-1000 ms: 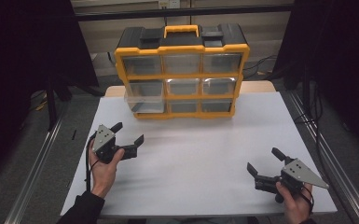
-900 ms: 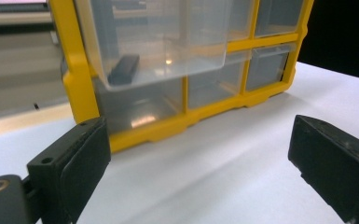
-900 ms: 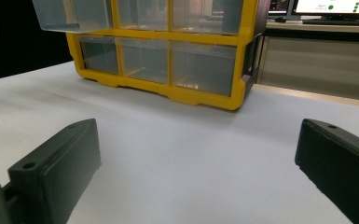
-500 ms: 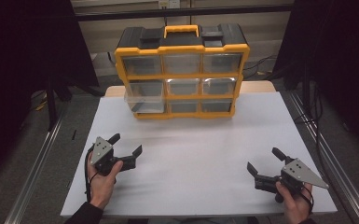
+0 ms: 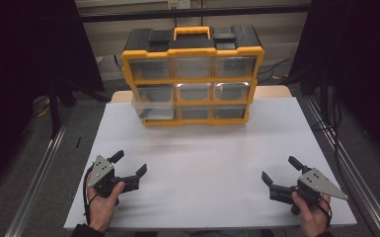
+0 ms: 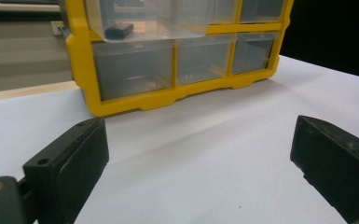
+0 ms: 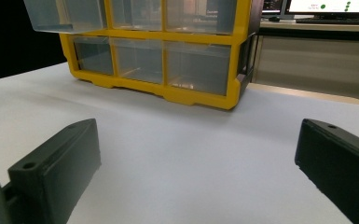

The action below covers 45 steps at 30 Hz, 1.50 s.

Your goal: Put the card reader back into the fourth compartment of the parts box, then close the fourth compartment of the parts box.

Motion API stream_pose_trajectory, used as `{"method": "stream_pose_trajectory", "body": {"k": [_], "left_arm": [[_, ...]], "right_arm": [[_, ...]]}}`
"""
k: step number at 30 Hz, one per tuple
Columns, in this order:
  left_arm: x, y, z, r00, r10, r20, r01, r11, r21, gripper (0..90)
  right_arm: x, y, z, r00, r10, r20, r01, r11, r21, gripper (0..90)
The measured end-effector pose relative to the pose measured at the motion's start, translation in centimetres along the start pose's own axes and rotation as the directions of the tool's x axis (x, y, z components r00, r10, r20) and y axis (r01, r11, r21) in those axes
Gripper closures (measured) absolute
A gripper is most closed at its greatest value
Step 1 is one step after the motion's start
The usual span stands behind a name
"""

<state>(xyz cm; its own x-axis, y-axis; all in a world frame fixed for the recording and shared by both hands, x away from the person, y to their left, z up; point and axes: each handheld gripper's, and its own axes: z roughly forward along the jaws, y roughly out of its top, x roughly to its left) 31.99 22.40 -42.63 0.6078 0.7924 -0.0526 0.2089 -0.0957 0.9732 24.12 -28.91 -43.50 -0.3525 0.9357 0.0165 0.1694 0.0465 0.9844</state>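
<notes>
Near table (image 5: 202,148) front edge, both hand-held grippers, jaws apart, organizer (image 5: 192,74) far

Left tool (image 5: 129,165) jaws spread wide, hand-held low; right tool (image 5: 280,171) likewise.

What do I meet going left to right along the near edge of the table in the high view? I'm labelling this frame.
Left hand-held gripper, jaws apart → bare white table top → right hand-held gripper, jaws apart.
</notes>
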Motion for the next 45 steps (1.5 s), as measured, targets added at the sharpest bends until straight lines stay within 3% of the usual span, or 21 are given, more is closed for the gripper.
{"method": "stream_pose_trajectory", "body": {"k": [6, 11, 26, 30, 33, 37, 41, 45], "left_arm": [[-0.3, -0.2, -1.5, 0.9998, 0.000, -0.022, -0.001, 1.0000, -0.003, 3.8], [-0.2, -0.2, -1.4, 0.9998, 0.000, -0.021, 0.000, 1.0000, -0.008, 3.8], [0.2, 0.1, -0.8, 0.9990, -0.030, 0.033, 0.029, 0.9996, 0.003, 3.6], [0.2, 0.3, -0.5, 0.9990, -0.009, 0.045, 0.009, 1.0000, 0.000, 4.2], [0.1, 0.4, -0.3, 0.9974, -0.019, 0.069, 0.019, 0.9998, -0.008, 5.5], [-0.2, 0.7, 0.2, 0.9962, 0.011, 0.086, -0.013, 0.9998, 0.017, 5.5], [-0.4, 0.9, 0.6, 0.9931, 0.012, 0.117, -0.014, 0.9998, 0.014, 5.5], [-0.6, 1.2, 0.7, 0.9936, 0.018, 0.112, -0.018, 0.9998, -0.003, 4.9]], "right_arm": [[0.1, 0.0, -0.1, 1.0000, -0.004, -0.004, 0.004, 1.000, -0.004, 0.0], [0.0, 0.0, -0.1, 1.0000, -0.005, -0.006, 0.005, 1.000, 0.000, 0.0], [0.1, 0.0, 0.2, 0.9999, 0.002, -0.011, -0.002, 1.000, 0.008, 0.0], [0.2, -0.1, 0.2, 0.9999, 0.001, -0.012, -0.001, 1.000, 0.008, 0.0], [0.1, -0.1, 0.1, 0.9999, 0.000, -0.013, 0.000, 1.000, 0.004, 0.0], [0.1, -0.1, 0.1, 0.9998, 0.001, -0.020, 0.000, 1.000, 0.007, 0.0], [0.0, -0.1, 0.0, 0.9999, 0.000, -0.017, 0.000, 1.000, 0.000, 0.0], [0.1, -0.1, 0.0, 0.9998, -0.002, -0.018, 0.002, 1.000, 0.001, 0.0]]}}
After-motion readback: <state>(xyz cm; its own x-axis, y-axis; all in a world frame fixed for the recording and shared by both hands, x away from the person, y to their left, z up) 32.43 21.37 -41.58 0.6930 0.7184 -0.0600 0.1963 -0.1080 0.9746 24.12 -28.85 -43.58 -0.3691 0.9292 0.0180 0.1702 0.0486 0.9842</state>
